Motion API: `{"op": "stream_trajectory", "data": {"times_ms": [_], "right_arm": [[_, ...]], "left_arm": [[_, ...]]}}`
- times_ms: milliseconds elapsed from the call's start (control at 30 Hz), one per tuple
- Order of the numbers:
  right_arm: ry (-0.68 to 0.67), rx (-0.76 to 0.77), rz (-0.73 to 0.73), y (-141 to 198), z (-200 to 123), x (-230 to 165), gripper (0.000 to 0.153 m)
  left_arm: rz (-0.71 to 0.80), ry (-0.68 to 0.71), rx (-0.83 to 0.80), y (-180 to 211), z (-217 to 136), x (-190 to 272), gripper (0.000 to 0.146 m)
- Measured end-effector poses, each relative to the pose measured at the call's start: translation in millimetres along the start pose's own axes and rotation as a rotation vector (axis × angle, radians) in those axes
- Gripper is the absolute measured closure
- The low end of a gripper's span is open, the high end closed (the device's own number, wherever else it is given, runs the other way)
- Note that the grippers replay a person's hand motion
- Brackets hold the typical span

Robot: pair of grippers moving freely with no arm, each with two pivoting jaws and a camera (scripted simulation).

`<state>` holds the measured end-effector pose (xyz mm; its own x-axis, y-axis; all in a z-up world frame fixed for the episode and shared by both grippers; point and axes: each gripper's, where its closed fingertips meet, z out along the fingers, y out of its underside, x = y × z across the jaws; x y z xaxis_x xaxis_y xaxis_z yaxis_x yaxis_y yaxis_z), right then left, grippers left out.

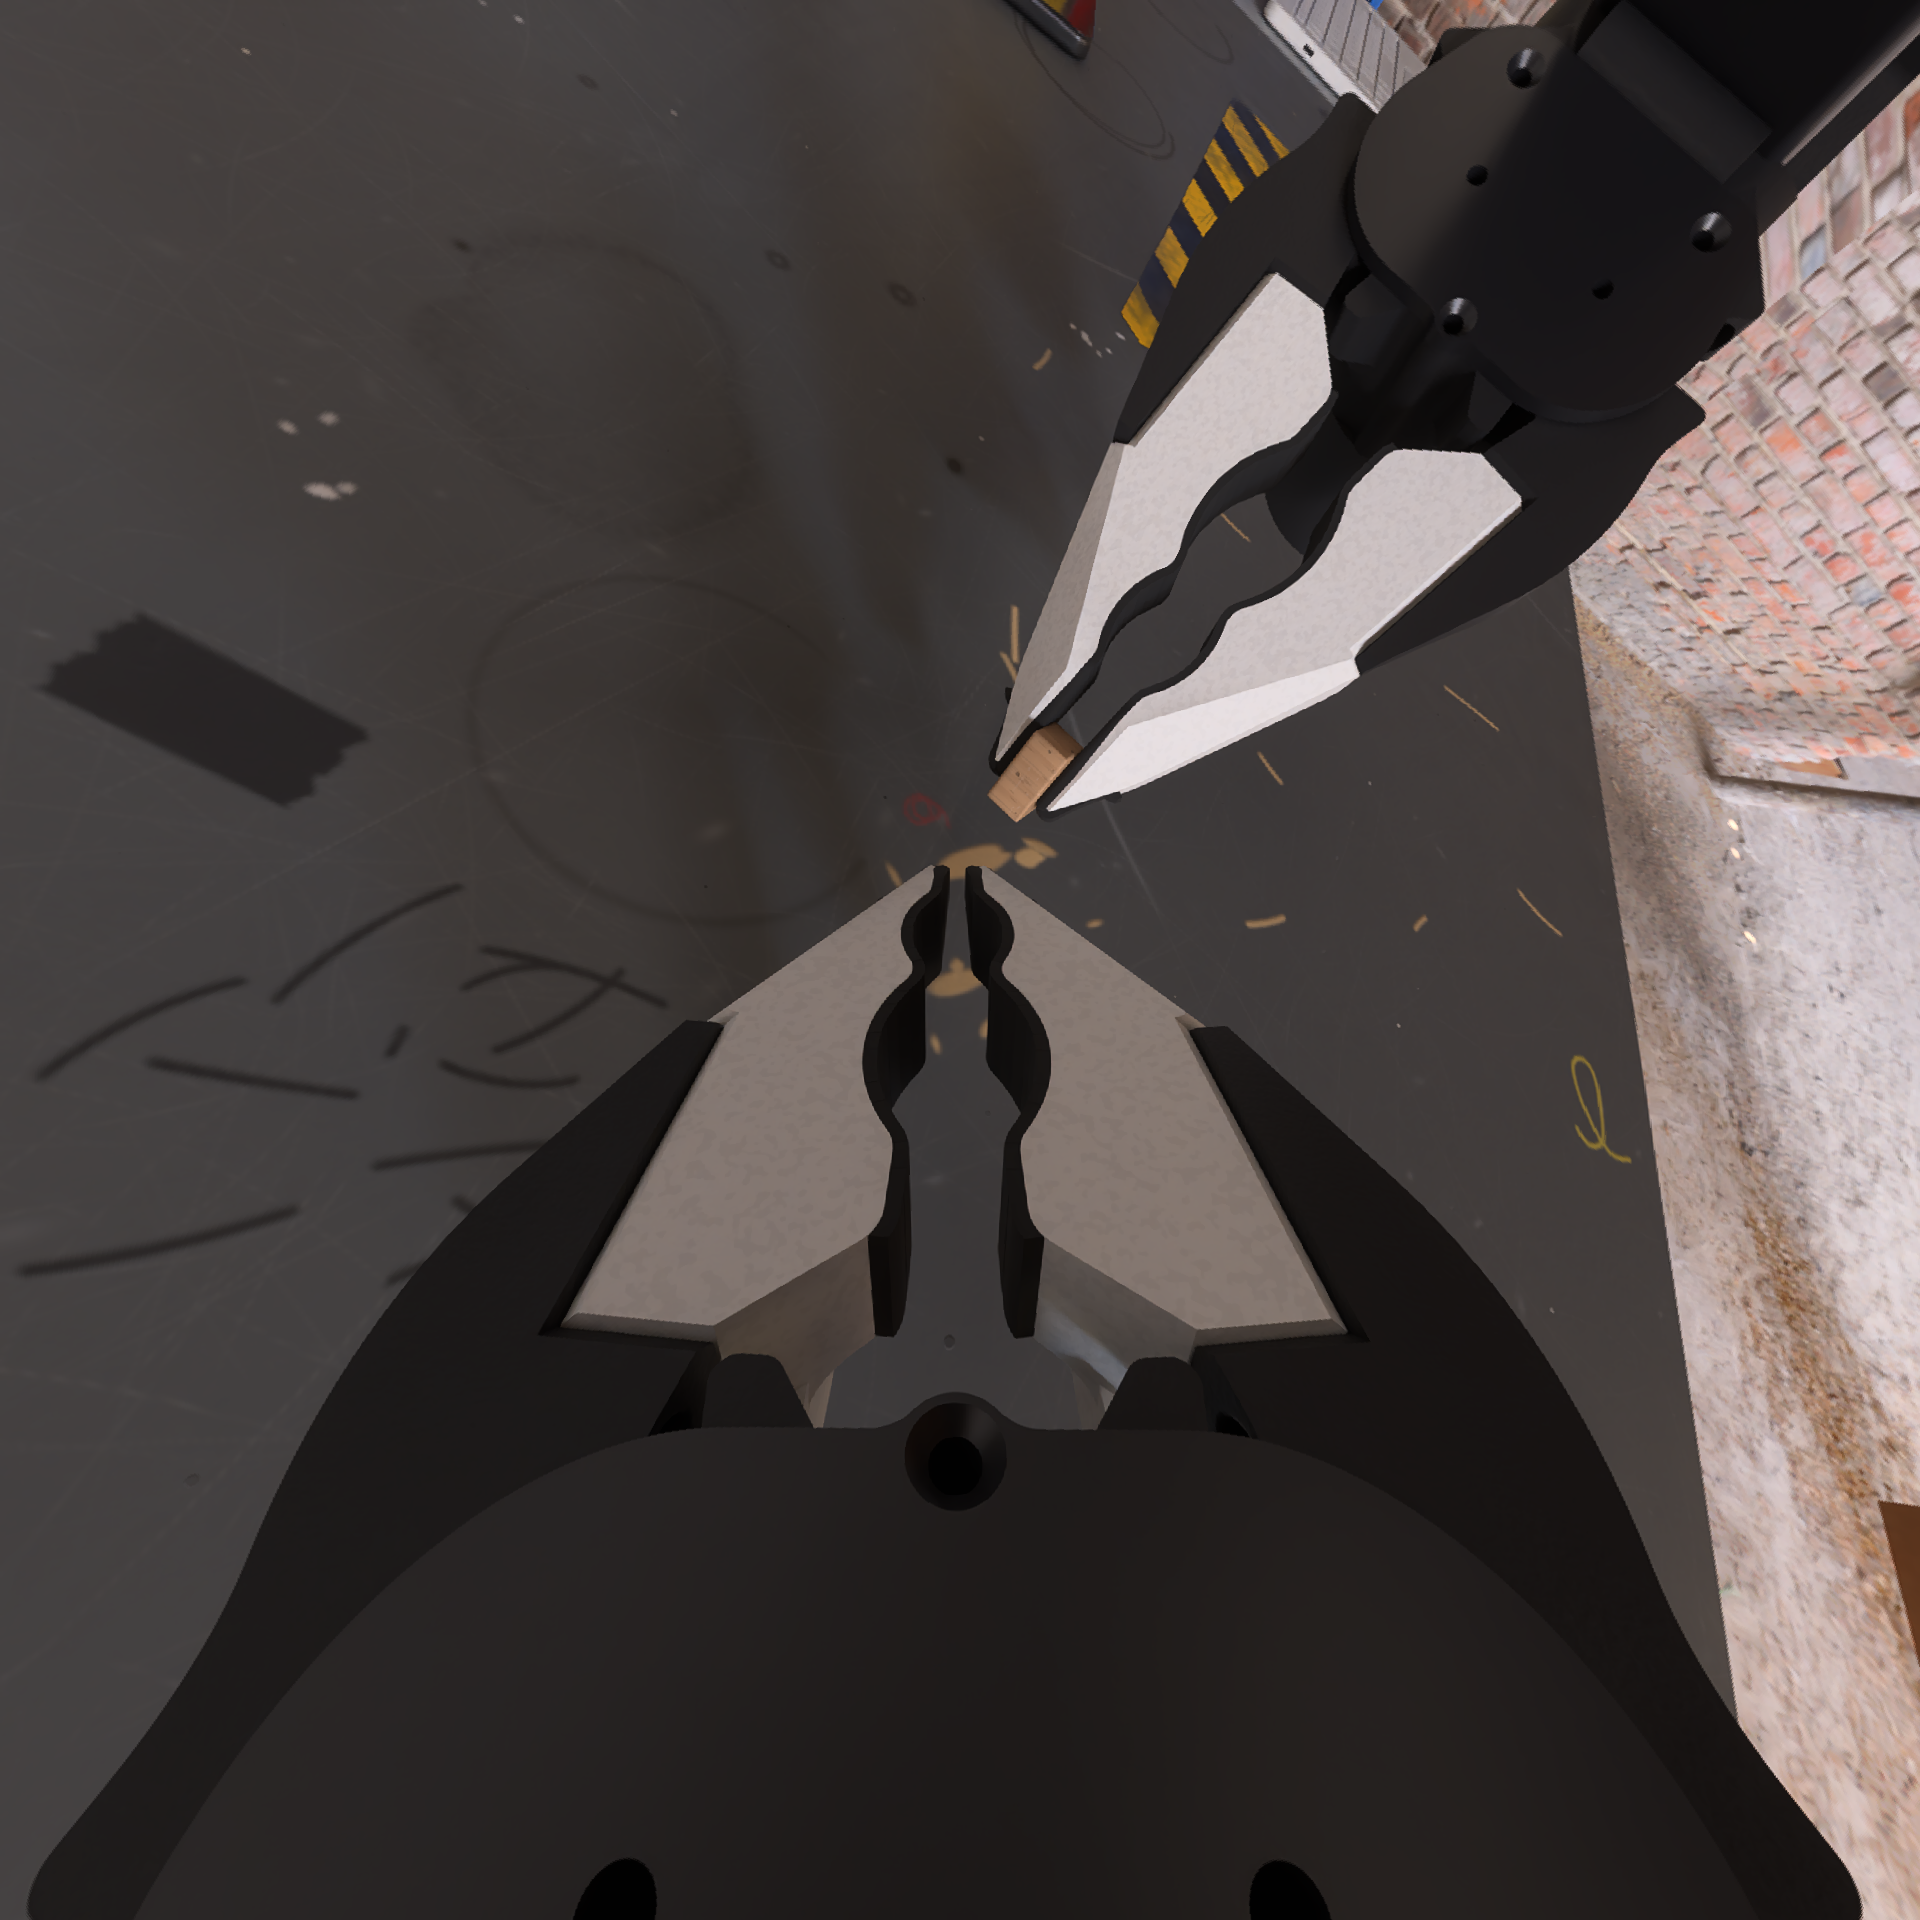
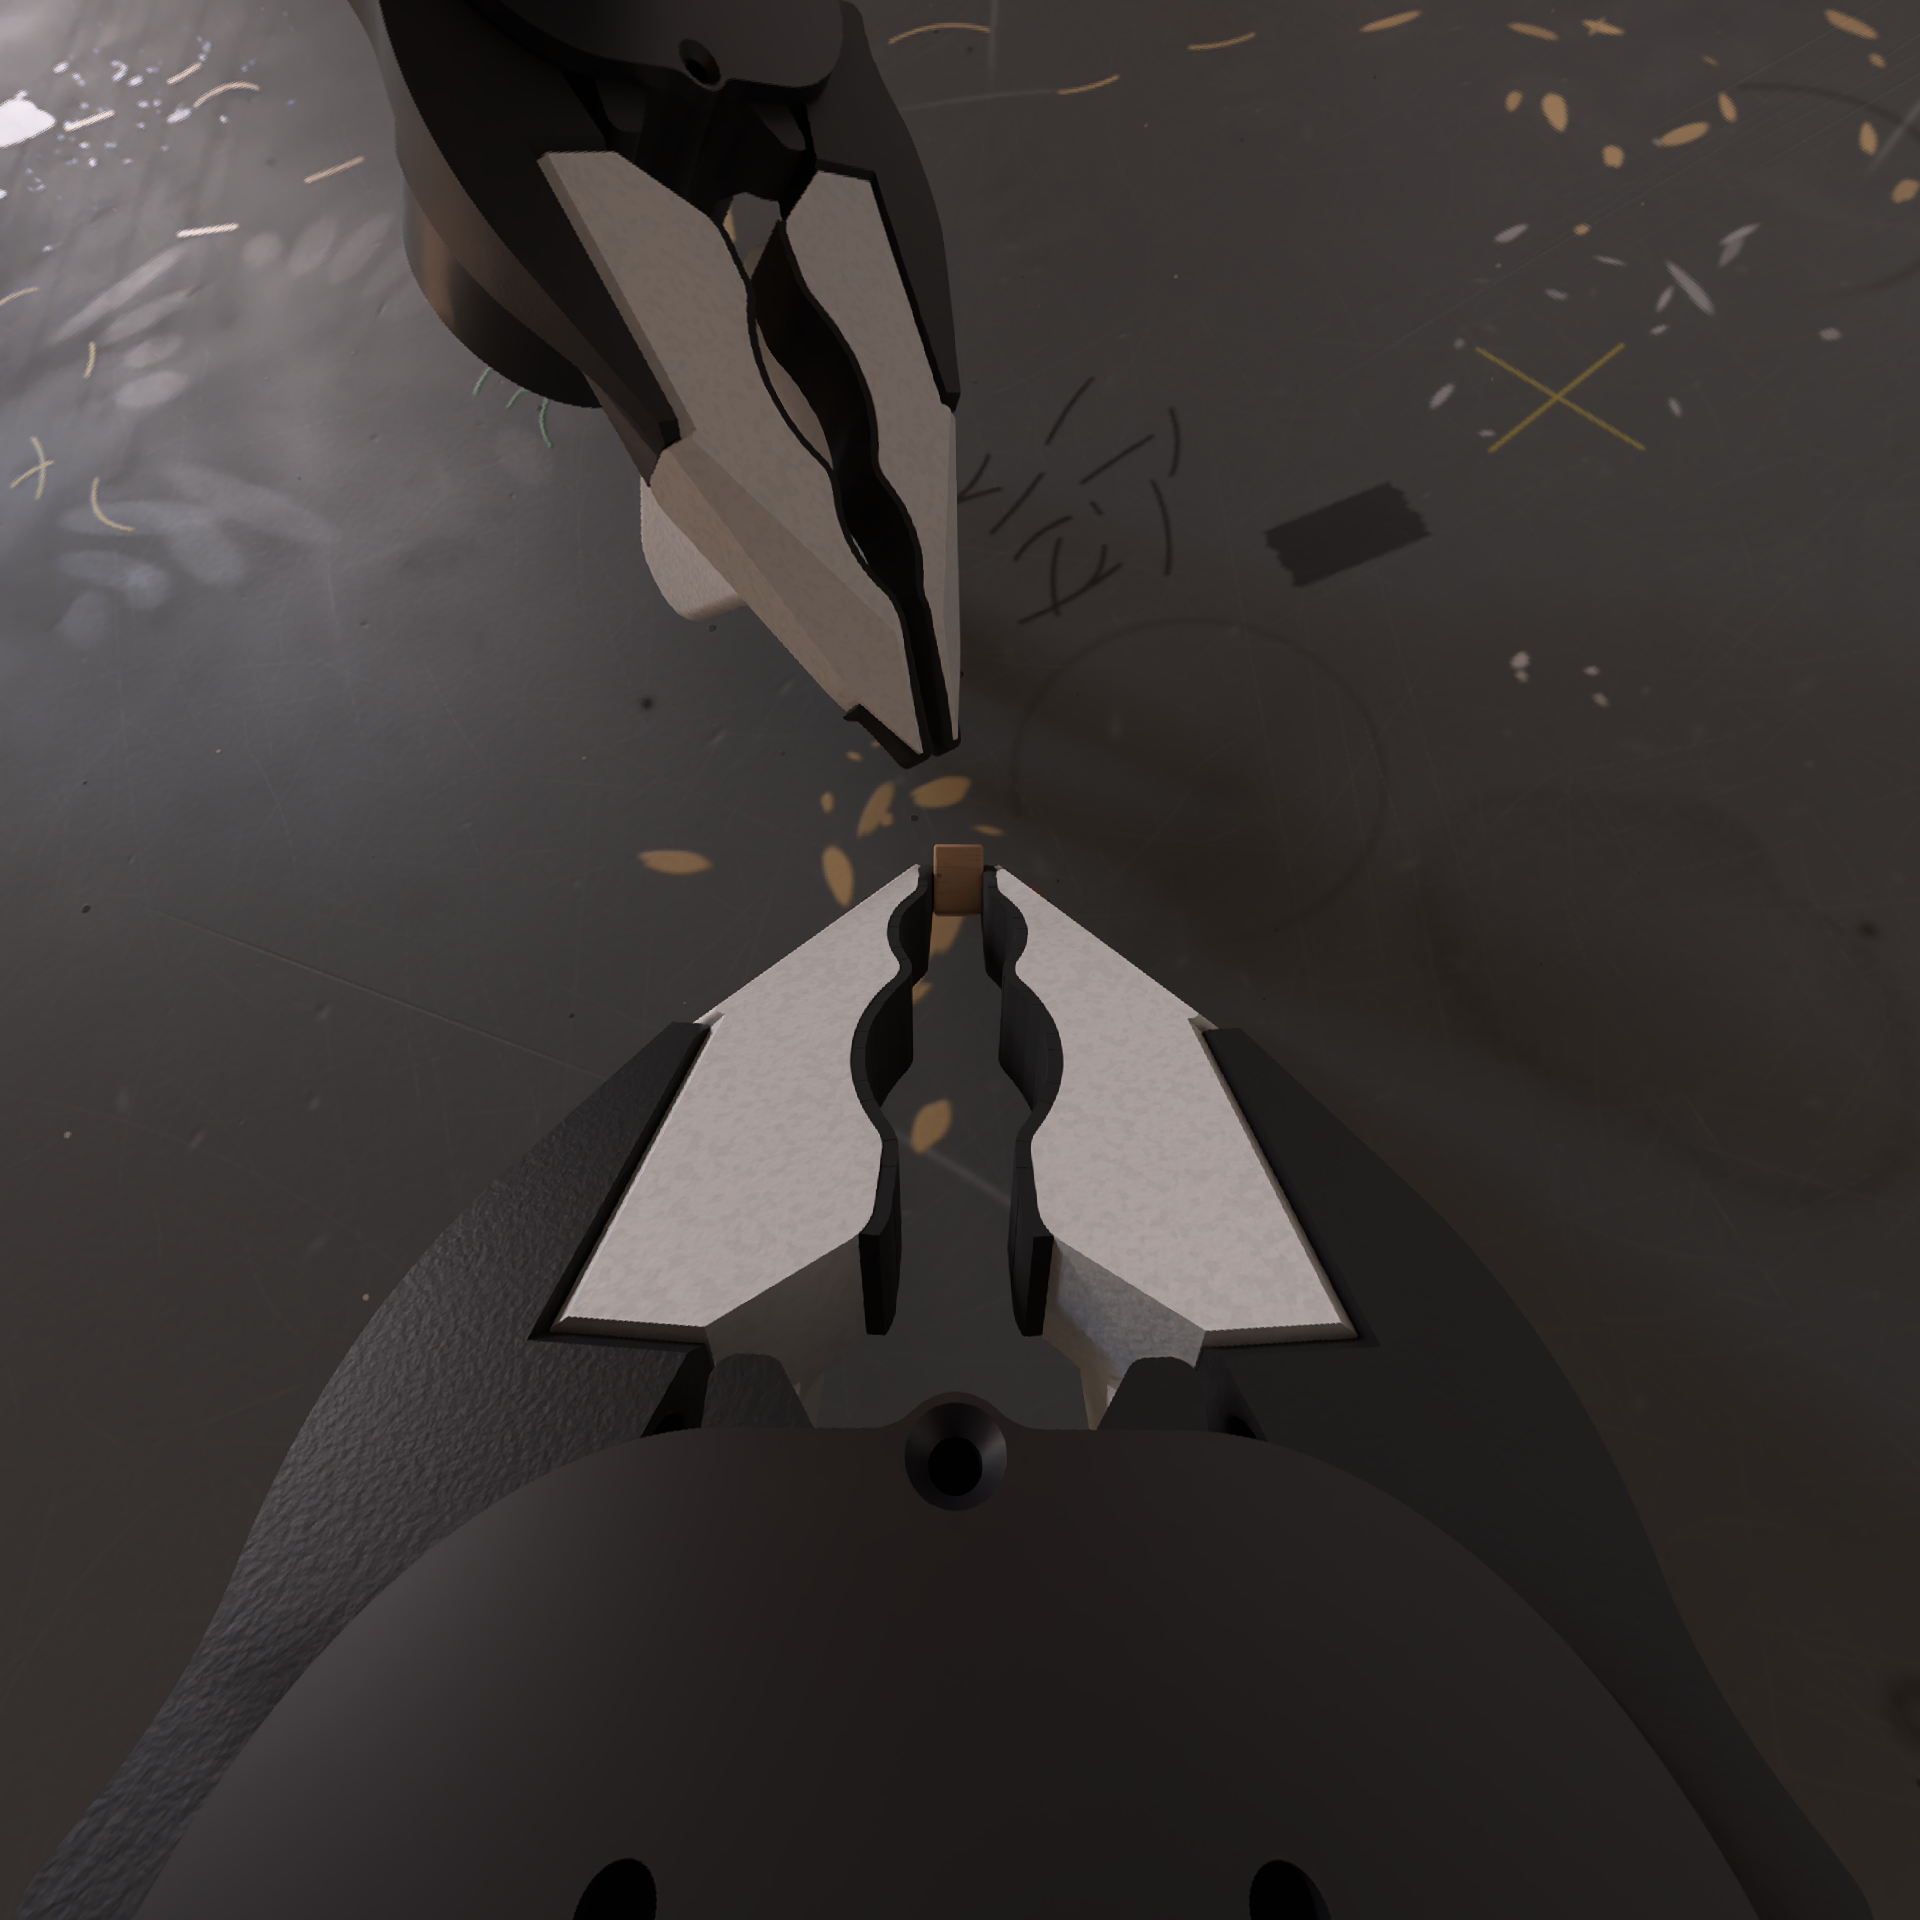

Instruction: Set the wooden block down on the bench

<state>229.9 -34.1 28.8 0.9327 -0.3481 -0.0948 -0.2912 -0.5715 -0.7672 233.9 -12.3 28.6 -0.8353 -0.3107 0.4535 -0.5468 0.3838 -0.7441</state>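
A small wooden block [image 2: 957, 879] is pinched between the tips of my right gripper [image 2: 957, 883], held above the dark bench [image 2: 1455, 987]. The left wrist view shows that gripper [image 1: 1029, 784] coming in from the upper right with the block [image 1: 1029, 774] at its tips. My left gripper [image 1: 957, 875] is shut and empty, its tips a short way from the block. It also shows in the right wrist view [image 2: 930, 746], pointing down toward the block from above.
The bench [image 1: 416, 416] is scuffed, with wood shavings [image 2: 675, 861], a dark tape strip [image 1: 203, 707] and a yellow cross mark [image 2: 1558, 398]. Its right edge runs along a brick and concrete floor [image 1: 1787, 935]. A yellow-black striped strip [image 1: 1205, 208] lies far back.
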Motion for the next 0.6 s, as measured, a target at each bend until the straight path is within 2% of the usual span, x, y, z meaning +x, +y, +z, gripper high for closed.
{"op": "stream_trajectory", "data": {"times_ms": [300, 600], "right_arm": [[-0.007, 0.001, 0.018, 1.2, 0.1, 0.6, 0.144], [-0.007, -0.002, 0.023, 1.1, 0.6, 1.0, 0.144]], "left_arm": [[0.085, -0.034, 0.001, 0.3, -0.1, 4.9, 0.136], [0.111, -0.079, -0.024, 3.4, 1.0, 2.1, 0.136]]}}
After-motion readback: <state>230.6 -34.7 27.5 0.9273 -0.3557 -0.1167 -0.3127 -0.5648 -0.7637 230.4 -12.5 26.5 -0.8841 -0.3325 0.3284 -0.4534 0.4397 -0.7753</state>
